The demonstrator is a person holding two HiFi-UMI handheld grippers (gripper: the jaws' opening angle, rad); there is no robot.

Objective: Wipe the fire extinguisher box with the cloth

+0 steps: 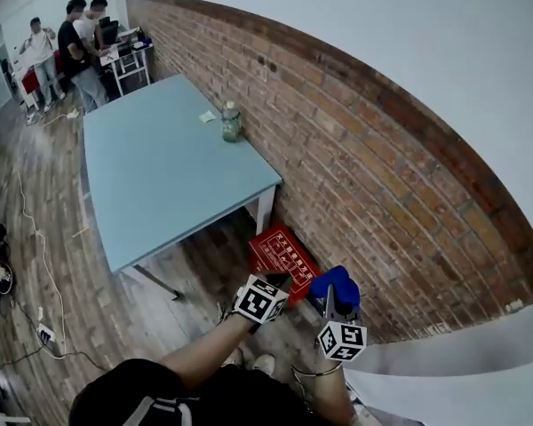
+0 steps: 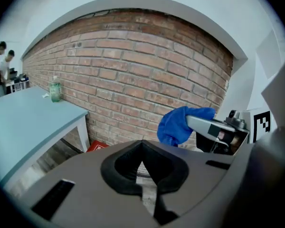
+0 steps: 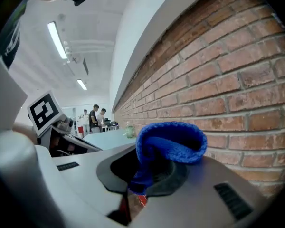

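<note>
The right tool [image 3: 135, 194] clamps a soft, light blue cloth [image 3: 168, 139] (best pinched at its bunched fold), the left tool [image 2: 143, 175] is closed and empty, and the rigid red fire extinguisher box [image 1: 282, 256] stands on the floor [image 1: 115, 313] against the brick wall [image 1: 382, 176], its white lettering unreadable.

White print on the red box [image 1: 282, 256] is unreadable.

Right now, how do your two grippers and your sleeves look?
The left gripper and right gripper have smooth grey bodies with black padding round the tongs. Each carries a white cube printed with black square markers. The top is black; its sleeves leave the forearms bare.
</note>
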